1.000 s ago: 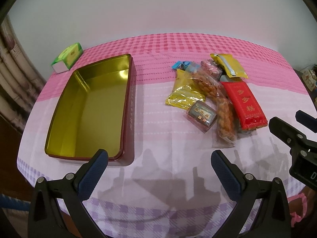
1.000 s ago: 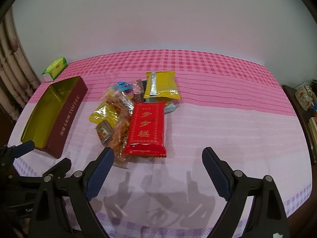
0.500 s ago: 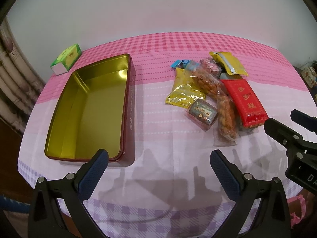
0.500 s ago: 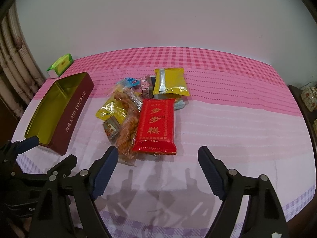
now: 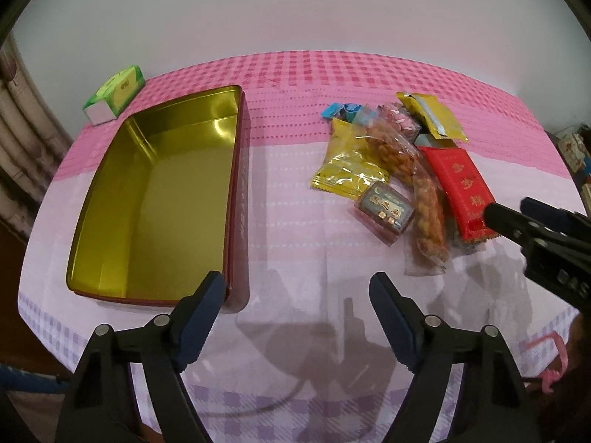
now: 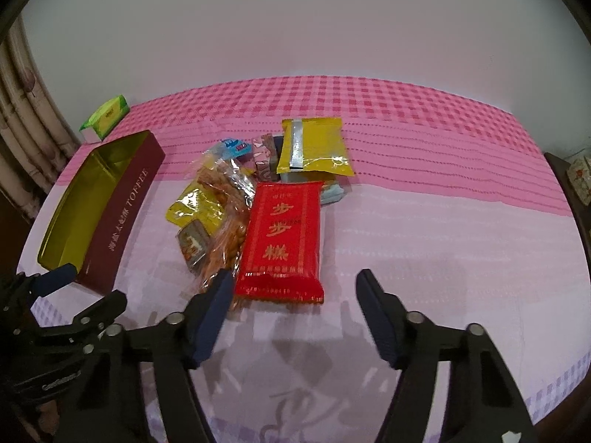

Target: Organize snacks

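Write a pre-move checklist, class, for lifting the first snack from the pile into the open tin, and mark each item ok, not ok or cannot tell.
1. Gold-lined maroon rectangular tin open, nothing inside: ok.
2. Red flat foil packet with gold characters on top of the pile, near edge free: ok.
3. Right gripper jaws closing, near the packet's edge; pads pressing on it: not ok, nothing gripped.
4. Left gripper jaws closing, nothing between them: ok.
5. Left gripper's fingers clear of the tin's near corner: cannot tell.
6. Green tissue box clear of the path, beyond the tin: ok.
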Action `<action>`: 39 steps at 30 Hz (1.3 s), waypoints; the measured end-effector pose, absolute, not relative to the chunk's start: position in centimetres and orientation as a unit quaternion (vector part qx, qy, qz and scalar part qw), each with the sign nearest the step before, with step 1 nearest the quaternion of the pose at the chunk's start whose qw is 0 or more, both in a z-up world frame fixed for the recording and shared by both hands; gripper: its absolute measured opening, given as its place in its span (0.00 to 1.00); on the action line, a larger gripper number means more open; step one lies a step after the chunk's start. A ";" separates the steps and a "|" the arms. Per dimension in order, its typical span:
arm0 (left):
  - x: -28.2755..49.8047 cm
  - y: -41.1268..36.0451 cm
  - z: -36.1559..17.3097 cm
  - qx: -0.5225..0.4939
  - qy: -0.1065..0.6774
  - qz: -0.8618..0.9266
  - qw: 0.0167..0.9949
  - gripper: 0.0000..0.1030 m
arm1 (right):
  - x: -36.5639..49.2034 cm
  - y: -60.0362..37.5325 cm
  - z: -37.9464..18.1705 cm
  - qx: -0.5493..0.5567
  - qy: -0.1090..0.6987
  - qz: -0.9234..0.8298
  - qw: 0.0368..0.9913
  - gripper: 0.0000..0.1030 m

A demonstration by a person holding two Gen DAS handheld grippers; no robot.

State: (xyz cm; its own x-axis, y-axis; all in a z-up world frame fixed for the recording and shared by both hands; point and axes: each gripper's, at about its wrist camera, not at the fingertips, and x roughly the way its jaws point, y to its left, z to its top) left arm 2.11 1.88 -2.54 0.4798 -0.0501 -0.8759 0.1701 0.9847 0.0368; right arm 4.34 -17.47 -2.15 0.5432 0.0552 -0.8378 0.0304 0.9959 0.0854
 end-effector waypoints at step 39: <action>5.2 0.4 -1.2 0.073 0.499 -0.056 0.862 0.78 | 5.7 -22.5 -4.6 0.077 0.495 -0.018 0.865 0.41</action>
